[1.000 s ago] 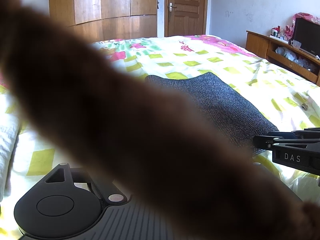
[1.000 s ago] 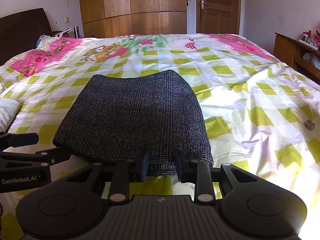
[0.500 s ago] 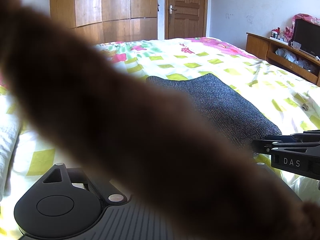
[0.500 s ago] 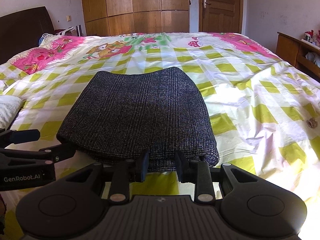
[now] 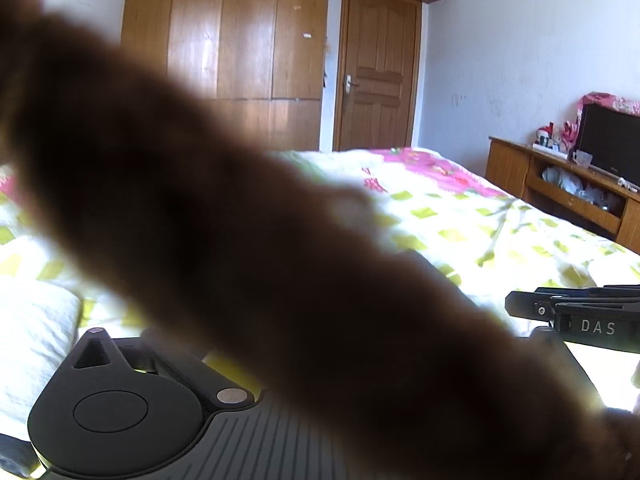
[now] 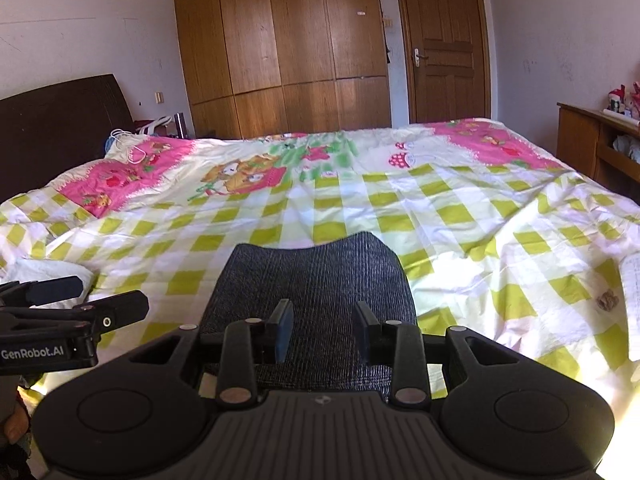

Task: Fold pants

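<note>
Both claws lifted off pants

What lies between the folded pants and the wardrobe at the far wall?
In the right wrist view, only checked bedspread separates the folded pants from the wardrobe.

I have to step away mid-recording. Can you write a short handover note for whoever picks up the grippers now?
Right gripper: jaws opening, nothing pinched, above the near edge of the pants.
Left gripper: jaws opening, nothing seen in them; its own camera is mostly blocked by a brown blur.
Pants: lying folded into a compact rectangle on the bed.
Left: at most tidying.
</note>
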A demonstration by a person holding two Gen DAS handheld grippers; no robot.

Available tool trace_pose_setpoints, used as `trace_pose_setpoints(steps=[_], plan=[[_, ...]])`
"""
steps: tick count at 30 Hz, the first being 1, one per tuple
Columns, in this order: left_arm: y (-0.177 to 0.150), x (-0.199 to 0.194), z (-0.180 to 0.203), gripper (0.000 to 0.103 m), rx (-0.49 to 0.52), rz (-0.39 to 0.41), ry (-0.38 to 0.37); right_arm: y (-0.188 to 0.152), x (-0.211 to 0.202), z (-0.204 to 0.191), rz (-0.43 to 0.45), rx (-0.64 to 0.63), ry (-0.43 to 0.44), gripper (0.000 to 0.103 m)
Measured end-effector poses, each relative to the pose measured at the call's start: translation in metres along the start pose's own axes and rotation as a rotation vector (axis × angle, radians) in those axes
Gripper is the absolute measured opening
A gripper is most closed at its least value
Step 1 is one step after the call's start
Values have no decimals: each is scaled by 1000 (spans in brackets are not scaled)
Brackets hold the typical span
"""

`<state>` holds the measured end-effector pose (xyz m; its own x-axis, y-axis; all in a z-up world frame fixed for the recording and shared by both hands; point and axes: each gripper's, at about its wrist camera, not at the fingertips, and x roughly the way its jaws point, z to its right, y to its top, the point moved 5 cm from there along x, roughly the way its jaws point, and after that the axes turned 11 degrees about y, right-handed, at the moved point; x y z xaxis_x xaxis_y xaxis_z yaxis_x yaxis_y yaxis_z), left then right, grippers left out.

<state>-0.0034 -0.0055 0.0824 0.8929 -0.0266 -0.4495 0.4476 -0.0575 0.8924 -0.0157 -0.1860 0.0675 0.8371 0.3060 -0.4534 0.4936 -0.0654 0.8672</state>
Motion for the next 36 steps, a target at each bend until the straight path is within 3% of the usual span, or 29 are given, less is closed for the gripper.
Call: trace_pose_setpoints(steps=[4,10,16,25,36], plan=[[-4,7,5,103,22,-32,11,-14,10,3,-43,16,-34,48],[-36,33,14,103,39,-154,4,-45,31,18,-137,73,-56,48],[-61,52,23,103,110,-240,61,-66,48,19,-197,79,-44,48],[-70,61,25,103,104,-275,58,-70,54,27,-207,145,-34,48],[-75,65,26,103,130,-294,93,-76,61,19,-241,116,-45,48]])
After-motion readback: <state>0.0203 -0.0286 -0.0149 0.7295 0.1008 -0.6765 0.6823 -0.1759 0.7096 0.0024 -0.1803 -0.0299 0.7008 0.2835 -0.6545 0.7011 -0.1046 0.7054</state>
